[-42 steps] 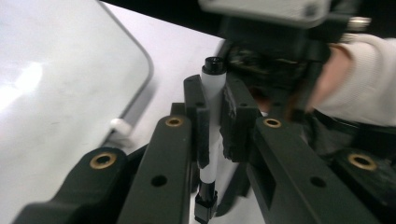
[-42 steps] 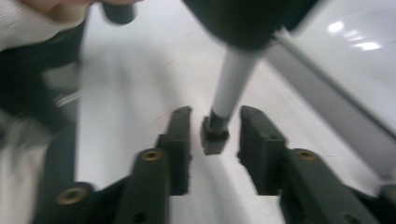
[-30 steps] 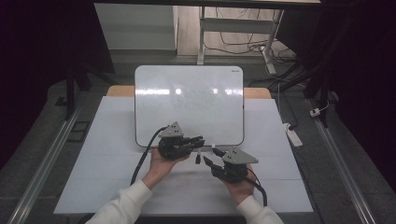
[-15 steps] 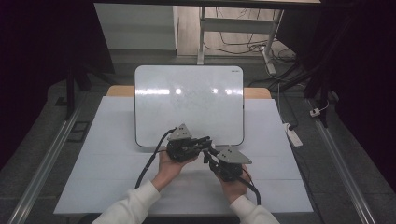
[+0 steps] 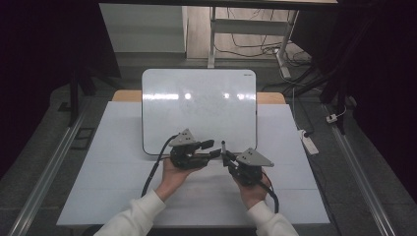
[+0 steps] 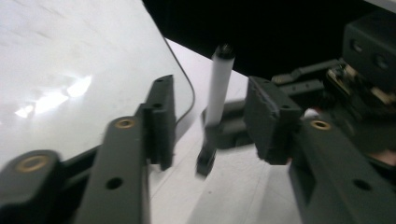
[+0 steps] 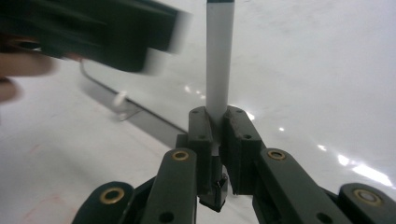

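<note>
Marker (image 7: 219, 60) stands upright, clamped in right tongs (image 7: 218, 135); left tongs (image 6: 210, 126) parted.

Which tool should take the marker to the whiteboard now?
Right. The right tool is shut on the marker, which stands upright beside the whiteboard. The left tool has just opened, its pads clear of the marker.

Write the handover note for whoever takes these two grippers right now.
Right gripper: shut on the whiteboard marker, held upright by its lower end just in front of the whiteboard.
Left gripper: its fingers have just been opening and stand open either side of the marker, not pressing it.
Done: marker passed to the right gripper.
Left: draw the left gripper clear. Probably write on the whiteboard next; whether the cap is on I cannot tell.
</note>
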`<action>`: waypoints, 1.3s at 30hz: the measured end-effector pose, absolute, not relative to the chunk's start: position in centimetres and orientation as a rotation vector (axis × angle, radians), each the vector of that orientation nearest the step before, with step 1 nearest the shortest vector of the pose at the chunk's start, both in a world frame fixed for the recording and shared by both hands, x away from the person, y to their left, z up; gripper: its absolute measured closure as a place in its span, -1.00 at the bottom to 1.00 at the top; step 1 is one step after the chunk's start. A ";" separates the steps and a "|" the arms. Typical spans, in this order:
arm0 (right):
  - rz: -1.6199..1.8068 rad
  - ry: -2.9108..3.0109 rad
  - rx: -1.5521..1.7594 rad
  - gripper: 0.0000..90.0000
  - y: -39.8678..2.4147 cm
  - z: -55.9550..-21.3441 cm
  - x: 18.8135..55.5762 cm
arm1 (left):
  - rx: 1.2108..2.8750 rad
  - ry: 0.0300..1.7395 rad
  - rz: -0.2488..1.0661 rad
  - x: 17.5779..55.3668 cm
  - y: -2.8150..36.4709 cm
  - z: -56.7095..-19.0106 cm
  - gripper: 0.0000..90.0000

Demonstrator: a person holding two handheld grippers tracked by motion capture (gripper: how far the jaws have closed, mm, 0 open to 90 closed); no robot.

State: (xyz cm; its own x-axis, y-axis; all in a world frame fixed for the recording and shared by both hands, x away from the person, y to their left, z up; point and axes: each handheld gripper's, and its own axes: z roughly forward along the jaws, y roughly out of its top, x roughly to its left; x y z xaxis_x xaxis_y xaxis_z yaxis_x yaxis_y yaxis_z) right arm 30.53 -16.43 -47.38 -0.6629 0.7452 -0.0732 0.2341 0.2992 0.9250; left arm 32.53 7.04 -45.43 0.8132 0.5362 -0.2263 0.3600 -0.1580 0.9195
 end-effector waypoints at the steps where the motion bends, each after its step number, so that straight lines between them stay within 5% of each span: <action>1: 1.345 2.066 0.875 0.80 -16.8 -47.2 30.8 | 1.772 0.701 0.191 32.4 7.7 -45.3 0.07; 16: 1.247 2.025 1.083 0.80 -21.1 -44.3 37.2 | 1.888 0.936 0.329 27.8 18.0 -47.4 -0.31; 39: 1.096 2.118 1.260 0.79 -20.3 -45.4 42.2 | 1.980 1.055 0.384 24.7 22.6 -50.4 -0.36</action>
